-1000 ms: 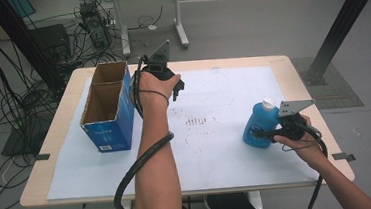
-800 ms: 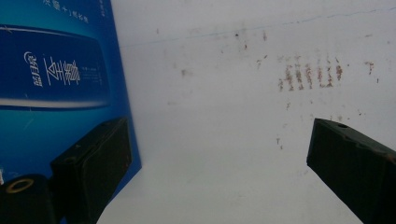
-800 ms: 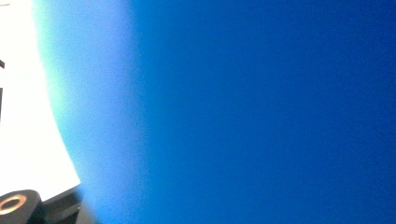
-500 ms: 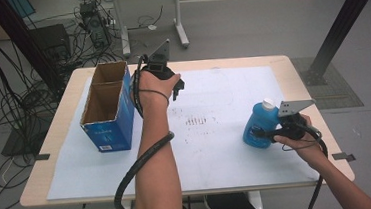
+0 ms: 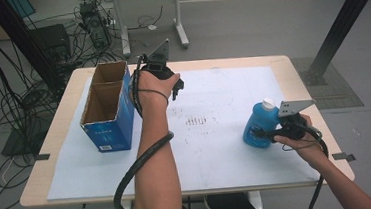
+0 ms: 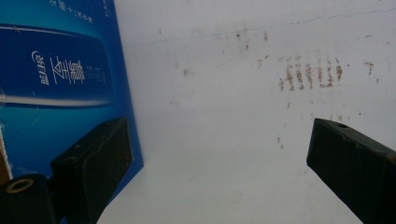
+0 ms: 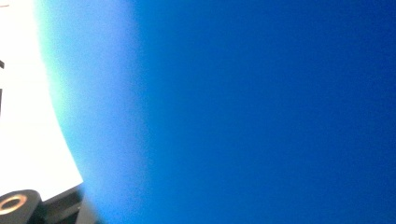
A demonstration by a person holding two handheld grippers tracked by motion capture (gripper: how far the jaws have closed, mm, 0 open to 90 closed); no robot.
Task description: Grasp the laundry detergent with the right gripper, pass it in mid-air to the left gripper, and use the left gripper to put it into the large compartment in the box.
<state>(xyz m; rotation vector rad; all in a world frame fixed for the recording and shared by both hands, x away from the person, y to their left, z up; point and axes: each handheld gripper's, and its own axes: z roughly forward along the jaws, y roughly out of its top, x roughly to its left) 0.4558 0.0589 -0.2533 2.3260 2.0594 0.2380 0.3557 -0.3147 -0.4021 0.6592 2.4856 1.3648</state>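
A blue bottle [image 5: 258, 124] with a white cap stands upright on the white sheet [image 5: 227, 156] at the right. My right gripper [image 5: 265, 133] is shut on its lower body from the right side. The bottle's blue wall [image 7: 257, 112] sits very close in the right gripper view. An open blue cardboard box [image 5: 106, 108] stands at the left of the table. My left gripper [image 5: 173, 89] hovers just right of the box, pointing down. In the left gripper view its jaws [image 6: 215, 158] stand wide open over bare sheet, with the box's printed side [image 6: 56, 79] beside the left jaw.
Rows of small brown marks [image 5: 199, 120] stain the middle of the sheet and are the marks [image 6: 308, 74] ahead of the left gripper. A black cable [image 5: 138, 163] trails along the left forearm. Cables and equipment crowd the floor at the far left, and a black post [image 5: 340, 22] stands at the far right.
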